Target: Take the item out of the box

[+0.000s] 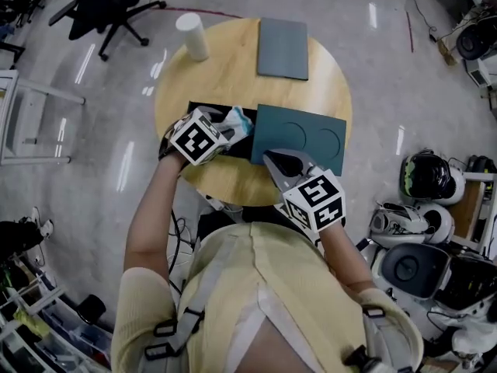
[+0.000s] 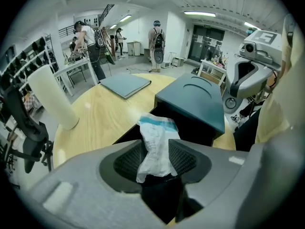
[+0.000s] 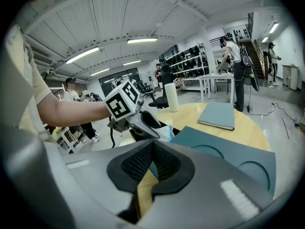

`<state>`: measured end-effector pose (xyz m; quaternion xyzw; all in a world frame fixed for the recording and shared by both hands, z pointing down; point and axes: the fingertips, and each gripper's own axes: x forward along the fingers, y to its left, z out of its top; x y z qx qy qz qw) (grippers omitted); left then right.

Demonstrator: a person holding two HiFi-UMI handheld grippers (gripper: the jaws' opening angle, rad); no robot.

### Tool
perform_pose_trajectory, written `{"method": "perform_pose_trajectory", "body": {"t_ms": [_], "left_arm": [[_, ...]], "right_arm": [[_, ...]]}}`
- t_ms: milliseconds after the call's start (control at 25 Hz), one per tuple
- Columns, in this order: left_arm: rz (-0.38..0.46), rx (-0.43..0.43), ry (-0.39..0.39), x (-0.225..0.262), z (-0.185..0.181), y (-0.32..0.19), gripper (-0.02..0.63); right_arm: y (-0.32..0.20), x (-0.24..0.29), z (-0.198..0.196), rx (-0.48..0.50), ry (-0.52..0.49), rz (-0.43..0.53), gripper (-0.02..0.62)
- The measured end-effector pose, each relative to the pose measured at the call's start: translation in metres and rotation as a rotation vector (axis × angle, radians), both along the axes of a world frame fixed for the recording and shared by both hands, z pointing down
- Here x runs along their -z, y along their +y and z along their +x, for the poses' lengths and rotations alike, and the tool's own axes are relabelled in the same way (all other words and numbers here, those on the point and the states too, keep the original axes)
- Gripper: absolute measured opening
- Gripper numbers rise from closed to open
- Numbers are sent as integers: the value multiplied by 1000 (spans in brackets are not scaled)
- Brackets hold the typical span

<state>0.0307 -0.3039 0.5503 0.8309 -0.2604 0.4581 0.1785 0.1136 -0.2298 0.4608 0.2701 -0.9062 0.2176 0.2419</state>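
A: Head view, quick?
B: Left gripper (image 1: 227, 130) clamped on packet (image 1: 238, 118), box (image 1: 203, 107) right under the fingers, on table (image 1: 233, 61). Right gripper (image 1: 283, 165) shut, empty, tips at near edge of lid (image 1: 311, 134).
A: Left gripper view?
B: Pads (image 2: 183, 156) pinch only packet's lower end. The rest flops up past the fingers, box opening just beyond. Risk imo: thin crumpled wrap slips on a fast lift and drops back in.
A: Right gripper view?
B: Jaws together, nothing btwn, bare wood below them. Lid sits just past the tips, to their right. If it drifts fwd it could shove lid into box or bump the left gripper.
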Motion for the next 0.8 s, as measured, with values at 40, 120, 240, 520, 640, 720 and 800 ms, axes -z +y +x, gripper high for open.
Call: {"method": "perform_pose_trajectory", "body": {"t_ms": [40, 120, 240, 520, 640, 720, 800], "left_arm": [[-7, -1, 2, -1, 1, -1, 187], [-15, -2, 10, -2, 5, -2, 187], [-23, -16, -3, -9, 8, 2, 184], [6, -47, -20, -9, 10, 2, 104], [24, -56, -12, -7, 10, 4, 87], [33, -57, -4, -5, 9, 7, 78], [42, -54, 7, -1, 7, 11, 75]], "right_arm": [[0, -1, -2, 8, 1, -1, 6], [-1, -3, -4, 19, 2, -3, 6], [-1, -5, -6, 24, 3, -7, 6], [-7, -6, -9, 19, 11, -5, 6], [-9, -6, -11, 13, 16, -3, 6], [-9, -5, -14, 8, 17, -3, 6], [-8, -4, -17, 3, 21, -2, 6]]}}
